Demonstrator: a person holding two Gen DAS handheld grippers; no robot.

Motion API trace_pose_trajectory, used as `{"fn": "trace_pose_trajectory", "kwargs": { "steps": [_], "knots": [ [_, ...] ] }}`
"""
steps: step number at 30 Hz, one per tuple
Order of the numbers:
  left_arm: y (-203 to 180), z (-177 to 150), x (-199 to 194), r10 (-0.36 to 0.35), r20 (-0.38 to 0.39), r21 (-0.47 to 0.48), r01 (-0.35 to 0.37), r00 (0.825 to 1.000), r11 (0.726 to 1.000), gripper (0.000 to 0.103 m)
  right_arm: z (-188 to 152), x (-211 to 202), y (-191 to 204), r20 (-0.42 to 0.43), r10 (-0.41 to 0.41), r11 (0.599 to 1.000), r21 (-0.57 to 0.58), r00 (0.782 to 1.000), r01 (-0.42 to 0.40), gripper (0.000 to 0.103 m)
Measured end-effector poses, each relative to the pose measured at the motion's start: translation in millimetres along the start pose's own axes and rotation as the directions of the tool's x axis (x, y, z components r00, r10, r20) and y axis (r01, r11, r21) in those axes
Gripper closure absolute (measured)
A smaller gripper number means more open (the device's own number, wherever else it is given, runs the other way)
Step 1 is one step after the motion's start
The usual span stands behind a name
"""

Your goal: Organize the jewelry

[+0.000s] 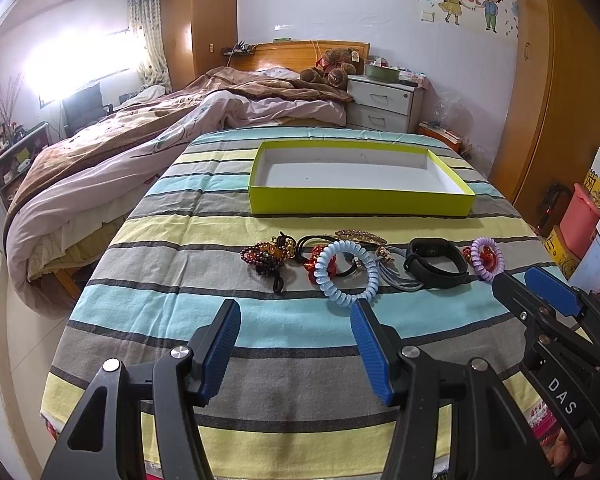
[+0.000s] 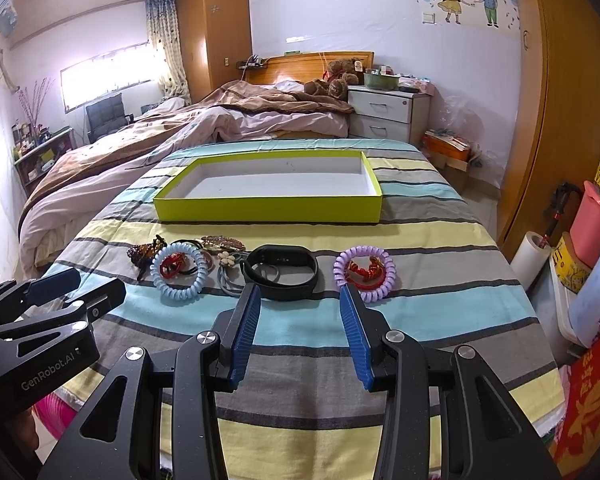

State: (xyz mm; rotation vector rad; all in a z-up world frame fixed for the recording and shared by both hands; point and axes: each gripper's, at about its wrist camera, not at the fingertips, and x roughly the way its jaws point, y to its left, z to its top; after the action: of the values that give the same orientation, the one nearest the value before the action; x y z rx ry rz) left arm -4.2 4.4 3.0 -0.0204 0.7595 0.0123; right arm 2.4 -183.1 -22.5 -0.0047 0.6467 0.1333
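Jewelry pieces (image 1: 356, 264) lie in a row before the yellow-green tray (image 1: 360, 200), possibly tangled; left tool (image 1: 296, 312) and right tool (image 2: 300, 296) gape, holding nothing.

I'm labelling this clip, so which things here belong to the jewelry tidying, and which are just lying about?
Belongs to the job:
green box
blue coil tie
purple coil tie
black wristband
beaded bracelets
gold hair clip

Just lying about:
teddy bear
nightstand
paper roll
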Motion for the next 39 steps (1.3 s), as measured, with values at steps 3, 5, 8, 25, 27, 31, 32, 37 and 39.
{"fn": "trace_pose_trajectory", "kwargs": {
  "steps": [3,5,8,25,27,31,32,37,39],
  "knots": [
    [0.0,-0.2,0.4,-0.001,0.001,0.000,0.001,1.000,1.000,0.046,-0.1,-0.6,-0.3,-0.001,0.000,1.000,0.000,1.000,0.000,0.061],
    [-0.2,0.2,0.1,0.000,0.002,0.000,0.000,1.000,1.000,0.046,-0.4,-0.5,0.5,-0.001,-0.001,1.000,-0.001,1.000,0.001,0.061],
    [-0.3,0.4,-0.4,0.003,0.002,0.000,-0.003,1.000,1.000,0.046,-0.3,-0.8,0.3,0.000,-0.001,1.000,-0.001,1.000,0.001,0.061],
    [-0.7,0.7,0.3,0.004,0.004,0.002,-0.004,1.000,1.000,0.046,-0.7,-1.4,0.0,0.000,0.000,1.000,-0.001,1.000,0.000,0.061],
    [-0.7,0.4,0.0,0.004,0.005,0.001,-0.004,1.000,1.000,0.046,-0.4,-0.9,0.2,-0.001,0.000,1.000,0.000,1.000,0.000,0.061],
    [-1.1,0.2,0.2,0.004,0.004,0.003,-0.004,1.000,1.000,0.046,-0.6,-1.2,0.5,0.000,0.000,1.000,-0.002,1.000,0.000,0.061],
    [-1.1,0.4,0.1,0.005,0.005,0.002,-0.005,1.000,1.000,0.046,-0.7,-0.8,0.4,0.001,0.000,1.000,-0.001,1.000,0.000,0.061],
    [-0.5,0.4,-0.1,0.004,0.006,0.002,-0.004,1.000,1.000,0.046,-0.8,-1.2,0.1,0.000,0.002,1.000,-0.001,1.000,-0.002,0.061],
    [0.6,-0.2,-0.2,0.004,0.005,0.002,-0.004,1.000,1.000,0.046,-1.0,-0.6,0.7,0.000,-0.001,1.000,-0.001,1.000,0.001,0.061]
  ]
}}
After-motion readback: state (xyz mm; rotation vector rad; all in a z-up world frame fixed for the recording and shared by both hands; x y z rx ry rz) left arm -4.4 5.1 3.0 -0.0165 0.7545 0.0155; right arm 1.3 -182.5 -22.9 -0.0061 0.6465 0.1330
